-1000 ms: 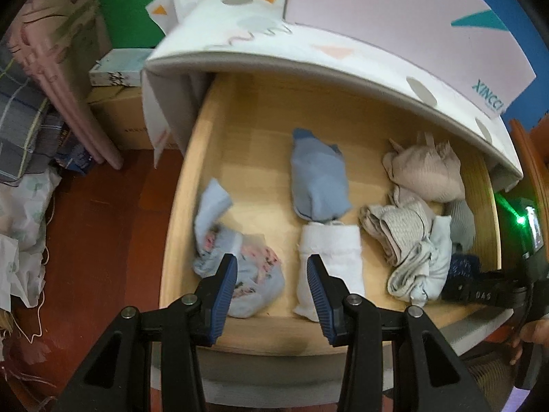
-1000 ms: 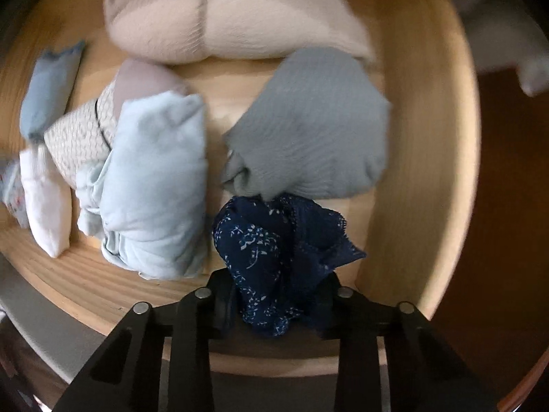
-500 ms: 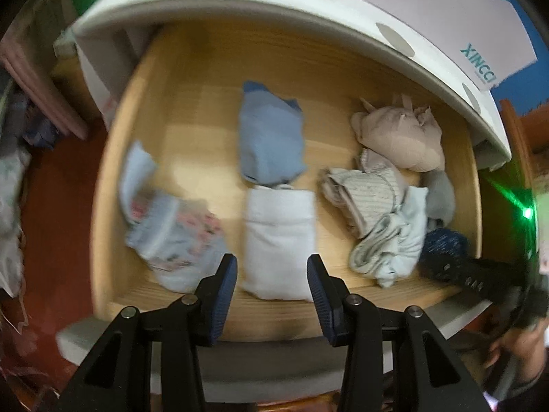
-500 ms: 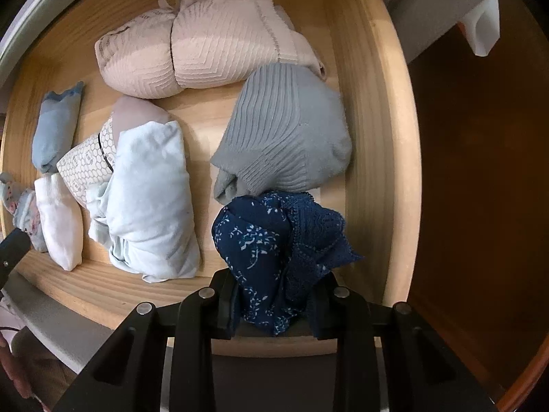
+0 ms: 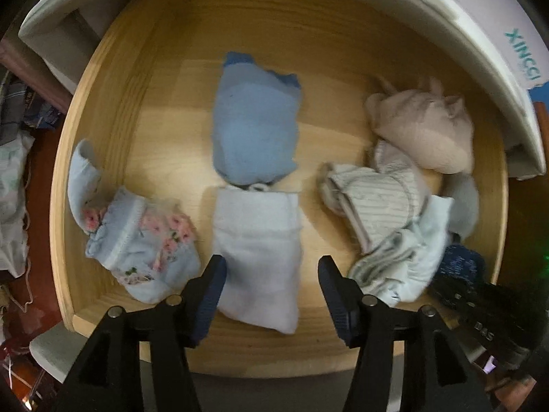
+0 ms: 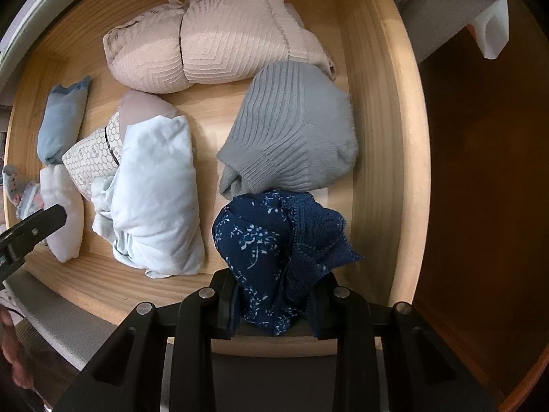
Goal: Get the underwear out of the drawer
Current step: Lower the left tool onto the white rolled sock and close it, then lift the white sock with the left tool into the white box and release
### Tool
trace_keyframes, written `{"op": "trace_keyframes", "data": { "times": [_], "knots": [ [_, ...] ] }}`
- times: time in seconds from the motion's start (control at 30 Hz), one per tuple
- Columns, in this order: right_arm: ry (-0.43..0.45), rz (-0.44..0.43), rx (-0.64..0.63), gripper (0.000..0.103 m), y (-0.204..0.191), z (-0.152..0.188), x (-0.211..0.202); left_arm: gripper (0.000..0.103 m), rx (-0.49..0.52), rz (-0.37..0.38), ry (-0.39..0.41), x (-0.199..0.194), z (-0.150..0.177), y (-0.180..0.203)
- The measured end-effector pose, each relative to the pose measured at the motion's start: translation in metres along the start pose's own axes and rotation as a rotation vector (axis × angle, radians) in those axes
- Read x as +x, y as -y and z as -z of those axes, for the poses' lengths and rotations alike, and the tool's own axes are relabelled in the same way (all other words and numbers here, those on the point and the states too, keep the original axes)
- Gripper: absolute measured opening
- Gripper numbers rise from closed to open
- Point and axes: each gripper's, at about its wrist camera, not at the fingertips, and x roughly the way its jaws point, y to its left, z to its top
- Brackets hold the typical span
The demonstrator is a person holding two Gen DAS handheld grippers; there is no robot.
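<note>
The open wooden drawer [image 5: 113, 110] holds several folded pieces of underwear. My right gripper [image 6: 274, 295] is shut on the navy floral lace underwear [image 6: 274, 240] and holds it above the drawer's front right corner [image 6: 405, 206]; it also shows in the left wrist view [image 5: 461, 264]. My left gripper [image 5: 271, 274] is open, its jaws astride the near end of a white folded piece [image 5: 257, 240] at the drawer's front middle. A blue piece [image 5: 255, 123] lies behind the white one.
A floral light-blue piece [image 5: 137, 237] lies front left. A striped piece [image 5: 374, 199], a pale blue piece [image 6: 154, 199], a grey ribbed piece [image 6: 291, 137] and a beige bra [image 6: 206, 41] lie to the right. The white cabinet top [image 5: 446, 10] overhangs the back.
My left gripper has moved forward and down over the drawer, now astride the white piece, and its jaws stand wider. My right gripper keeps hold of the navy underwear and has risen slightly.
</note>
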Motion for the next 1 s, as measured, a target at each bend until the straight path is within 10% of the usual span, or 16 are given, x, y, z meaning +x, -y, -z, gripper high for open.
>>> {"op": "trace_keyframes", "data": {
  "times": [1.0],
  "knots": [
    [-0.013, -0.031, 0.013, 0.028, -0.001, -0.007, 0.015, 0.043, 0.053, -0.005, -0.009, -0.02, 0.011, 0.008]
  ]
}}
